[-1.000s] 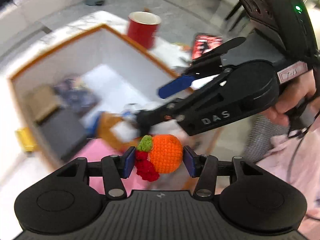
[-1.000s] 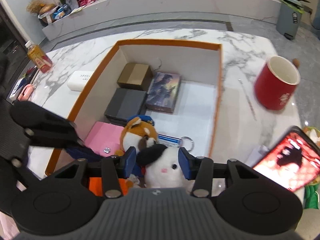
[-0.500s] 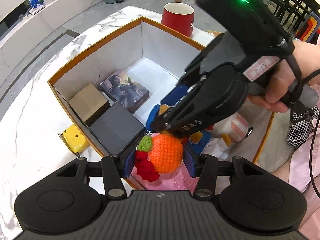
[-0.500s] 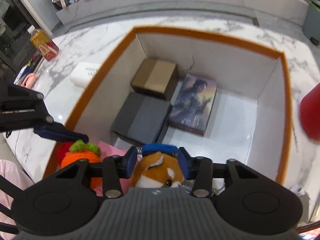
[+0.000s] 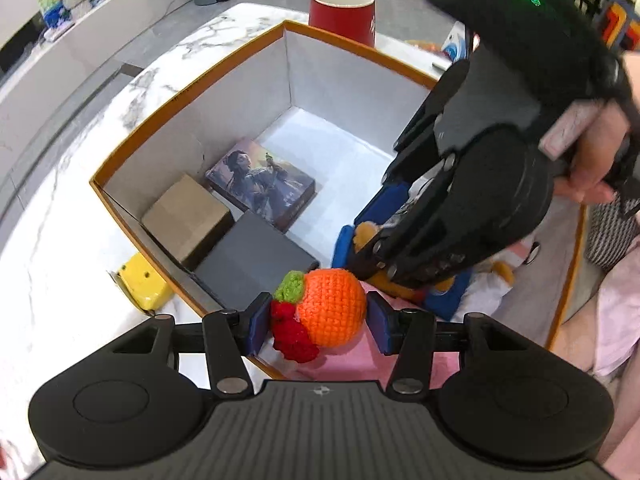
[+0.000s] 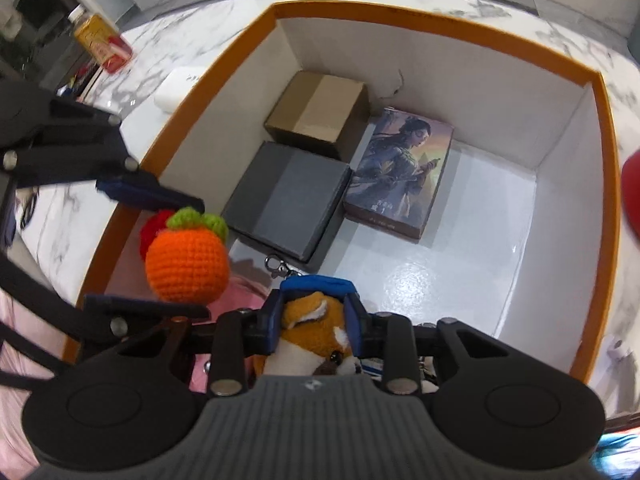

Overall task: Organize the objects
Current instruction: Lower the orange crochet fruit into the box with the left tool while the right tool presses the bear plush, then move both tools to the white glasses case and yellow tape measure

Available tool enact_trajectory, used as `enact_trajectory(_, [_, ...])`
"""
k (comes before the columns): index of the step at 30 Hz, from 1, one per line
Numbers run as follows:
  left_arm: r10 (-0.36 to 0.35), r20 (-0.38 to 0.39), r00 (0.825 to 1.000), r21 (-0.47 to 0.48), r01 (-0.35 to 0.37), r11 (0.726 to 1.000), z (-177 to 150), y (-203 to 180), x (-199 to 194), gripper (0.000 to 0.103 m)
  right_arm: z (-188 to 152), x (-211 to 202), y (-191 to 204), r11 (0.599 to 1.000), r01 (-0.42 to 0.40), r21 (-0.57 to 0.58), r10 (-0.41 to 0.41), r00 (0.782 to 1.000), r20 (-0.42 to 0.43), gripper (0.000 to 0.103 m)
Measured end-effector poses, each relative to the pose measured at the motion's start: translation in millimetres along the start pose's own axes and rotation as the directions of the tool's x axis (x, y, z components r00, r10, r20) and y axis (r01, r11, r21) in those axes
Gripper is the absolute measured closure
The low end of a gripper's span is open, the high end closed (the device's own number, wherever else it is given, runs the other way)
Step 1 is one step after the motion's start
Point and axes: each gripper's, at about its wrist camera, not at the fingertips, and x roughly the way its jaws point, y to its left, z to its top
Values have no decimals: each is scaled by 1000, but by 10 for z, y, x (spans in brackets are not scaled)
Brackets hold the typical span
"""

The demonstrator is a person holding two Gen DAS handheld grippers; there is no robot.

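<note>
My left gripper (image 5: 318, 322) is shut on a crocheted orange fruit toy (image 5: 326, 308) with red berries and a green leaf, held above the near corner of an orange-rimmed white box (image 5: 192, 92). The toy also shows in the right wrist view (image 6: 186, 266). My right gripper (image 6: 314, 316) is shut on a plush fox with a blue cap (image 6: 312, 328), held over the box's near side. The right gripper also shows in the left wrist view (image 5: 360, 252), just beyond the fruit toy.
Inside the box lie a brown carton (image 6: 316, 116), a grey box (image 6: 286, 200), an illustrated box (image 6: 400, 176) and a pink item (image 5: 356, 364). Outside stand a red mug (image 5: 342, 14), a yellow object (image 5: 142, 286), a bottle (image 6: 102, 42) and a white pack (image 6: 178, 88).
Both grippers have moved in over the box with their toys. The right gripper, earlier around a white plush, now holds the fox. The left grip has not changed.
</note>
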Motion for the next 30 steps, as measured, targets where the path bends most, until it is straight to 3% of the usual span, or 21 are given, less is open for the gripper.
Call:
enact_trajectory(3, [24,-26,999,48,-23,999,73,34,63,44,13,-46,-87,998,-31,46,30,999,15,64])
enact_trajectory(7, [36,-79,996,42,-33,999,202,115,150,43,12,-245,-145,995,-33,96,25,996,83,58])
enact_trajectory(13, [95,-165,982,96,-80,992,285,46,258,38,-51,-386,-185,989,-22,148,4,993,117,58])
enact_trajectory(19, [85,-194,977,104,-66,992,268,12,254,34,-116,-405,-195,985,-20,173,-2,992,125,58])
enact_trajectory(27, [28,-45,999,3,-28,1000,143,81,-193,35,-107,-576,-116,983,-29,183,0,988,156,57])
enact_trajectory(30, [19,32,999,-53,-17,998,19,168,-489,35,-72,-654,16,989,-17,147,-9,984,176,49])
